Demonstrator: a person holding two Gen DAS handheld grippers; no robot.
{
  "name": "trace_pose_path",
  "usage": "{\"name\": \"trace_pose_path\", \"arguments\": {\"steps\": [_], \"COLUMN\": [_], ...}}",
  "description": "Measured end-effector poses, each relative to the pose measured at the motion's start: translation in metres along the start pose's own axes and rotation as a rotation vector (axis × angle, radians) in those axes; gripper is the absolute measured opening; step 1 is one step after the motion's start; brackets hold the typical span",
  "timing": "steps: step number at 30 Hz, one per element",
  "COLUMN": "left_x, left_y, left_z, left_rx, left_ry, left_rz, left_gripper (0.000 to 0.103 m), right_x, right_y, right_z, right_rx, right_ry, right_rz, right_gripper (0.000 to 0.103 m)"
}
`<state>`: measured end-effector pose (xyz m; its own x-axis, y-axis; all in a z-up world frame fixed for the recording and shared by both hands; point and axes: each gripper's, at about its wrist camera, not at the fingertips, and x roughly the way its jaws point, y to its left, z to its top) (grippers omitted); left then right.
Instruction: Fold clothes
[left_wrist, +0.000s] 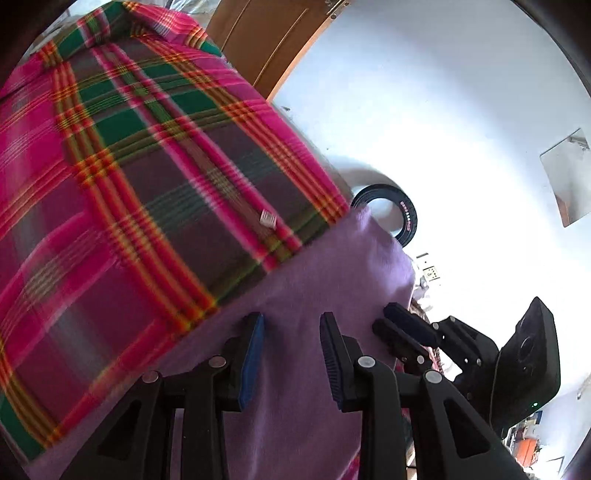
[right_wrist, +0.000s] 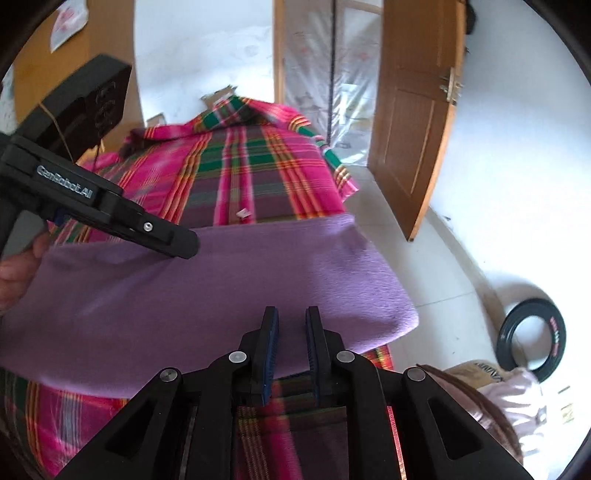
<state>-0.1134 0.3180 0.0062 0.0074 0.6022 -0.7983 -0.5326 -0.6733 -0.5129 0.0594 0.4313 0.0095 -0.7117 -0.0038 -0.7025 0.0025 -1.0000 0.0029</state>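
While spread, left gripper (left_wrist: 291, 325) | right gripper (right_wrist: 291, 321) over fuzzy purple cloth (right_wrist: 221, 288) | plaid blanket (right_wrist: 240, 177)

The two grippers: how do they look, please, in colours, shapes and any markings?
Both are matte black plastic with silver round pivot screws. The left gripper has two flat fingers lined with ribbed blue pads. The right gripper is the same build. From the right wrist view, the left one's side bears white lettering, "GenRobot.AI".

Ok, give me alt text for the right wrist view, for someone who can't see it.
The right gripper, jaws open, hovers at the near edge of a purple fleece cloth spread over a pink and green plaid blanket. The left gripper reaches in over the cloth's far left.
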Motion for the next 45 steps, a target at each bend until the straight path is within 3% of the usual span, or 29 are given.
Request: {"name": "trace_pose_path", "arguments": {"steps": [6,10,13,16,18,25,30,36,38,45], "left_x": [0.007,0.001,-0.003,-0.005,-0.007,0.004,0.017,0.026,0.029,0.034], "left_y": [0.010,0.010,0.003,-0.001,-0.005,-0.021,-0.033,-0.030,-0.029,-0.025], "left_z": [0.018,0.022,0.020,0.015,0.012,0.006,0.003,0.009,0.008,0.009], "left_rx": [-0.067,-0.084,-0.040,-0.031,-0.009,0.025,0.023,0.015,0.014,0.011], "left_ry": [0.002,-0.021,-0.034,-0.032,-0.036,-0.013,0.004,0.013,0.020,0.028], "left_rz": [-0.059,-0.042,0.007,0.005,0.029,0.000,-0.015,-0.005,-0.005,-0.009], "left_gripper": [0.031,0.031,0.031,0.031,0.031,0.031,0.031,0.031,0.031,0.031], "right_x": [0.002,-0.003,-0.011,-0.016,-0.016,0.003,0.013,0.021,0.021,0.012], "right_y": [-0.009,-0.022,-0.040,-0.060,-0.072,-0.100,-0.103,-0.103,-0.101,-0.086], "right_z": [0.002,0.003,0.004,0.001,-0.002,-0.020,-0.017,-0.011,-0.010,-0.004], "right_rx": [0.046,0.113,0.200,0.291,0.353,0.565,0.613,0.639,0.632,0.538], "right_ry": [-0.011,-0.030,-0.056,-0.059,-0.049,0.032,0.062,0.075,0.065,0.018], "right_rz": [-0.028,-0.022,-0.028,-0.016,0.016,0.190,0.270,0.274,0.264,0.174], "right_gripper": [0.015,0.016,0.025,0.035,0.043,0.044,0.044,0.043,0.033,0.016]}}
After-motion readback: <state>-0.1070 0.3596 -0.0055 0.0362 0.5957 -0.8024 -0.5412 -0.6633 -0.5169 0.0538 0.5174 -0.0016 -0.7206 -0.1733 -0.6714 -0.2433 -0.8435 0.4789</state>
